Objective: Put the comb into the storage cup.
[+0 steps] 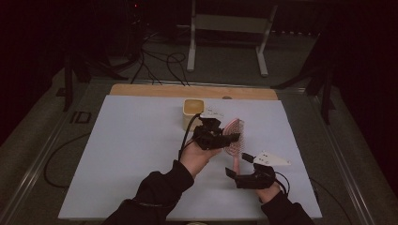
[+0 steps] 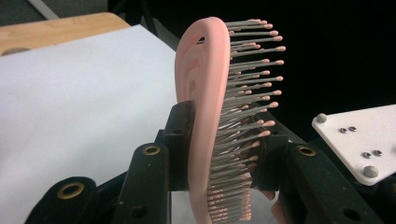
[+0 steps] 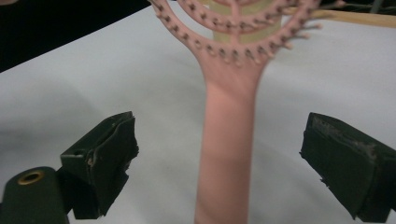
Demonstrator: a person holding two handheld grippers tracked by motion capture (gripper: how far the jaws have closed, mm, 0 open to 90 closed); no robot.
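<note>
A pink hairbrush (image 1: 234,136) with metal bristles is held above the white sheet, handle toward the person. My left gripper (image 1: 225,138) is shut on its head: in the left gripper view the pads (image 2: 180,135) press the back and the bristle side of the brush (image 2: 205,93). My right gripper (image 1: 239,165) stands open around the handle. In the right gripper view the handle (image 3: 229,140) runs up between the two pads (image 3: 112,149), with a wide gap on each side and no contact.
A pale yellow cup (image 1: 192,112) stands on the white sheet (image 1: 131,154) just behind the left gripper. A wooden table edge (image 1: 155,90) lies at the back. Cables and a white stand (image 1: 225,23) are on the floor beyond.
</note>
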